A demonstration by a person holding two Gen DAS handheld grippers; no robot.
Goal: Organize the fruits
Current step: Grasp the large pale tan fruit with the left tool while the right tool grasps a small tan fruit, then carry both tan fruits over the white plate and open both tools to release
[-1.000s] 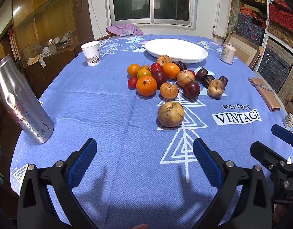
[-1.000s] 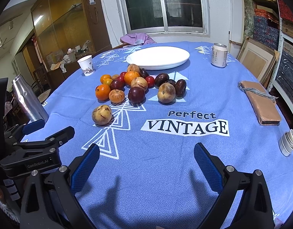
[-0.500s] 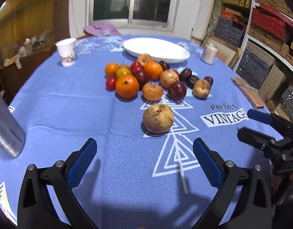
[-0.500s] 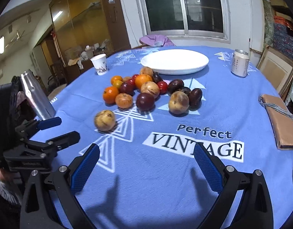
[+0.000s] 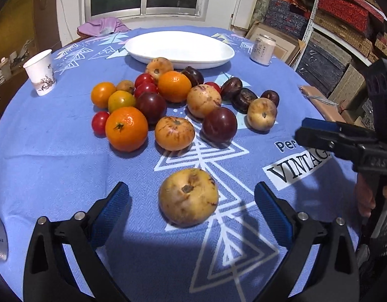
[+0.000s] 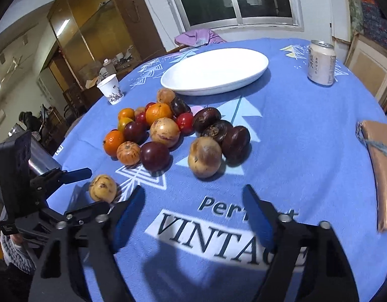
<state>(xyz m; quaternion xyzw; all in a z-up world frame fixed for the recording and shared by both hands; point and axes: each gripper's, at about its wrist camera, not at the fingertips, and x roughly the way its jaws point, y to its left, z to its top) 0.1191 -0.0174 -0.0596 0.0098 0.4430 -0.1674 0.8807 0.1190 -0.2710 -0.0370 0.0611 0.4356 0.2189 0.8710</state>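
Left gripper (image 5: 190,211) spread wide around lone yellow-brown round fruit (image 5: 188,197), pads not touching, right gripper (image 6: 193,216) released above blue printed tablecloth (image 6: 306,136), mixed fruit pile (image 5: 173,100) beside white oval dish (image 5: 179,47).

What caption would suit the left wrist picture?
Open left gripper frames a lone yellow fruit, the fruit pile and white plate beyond.
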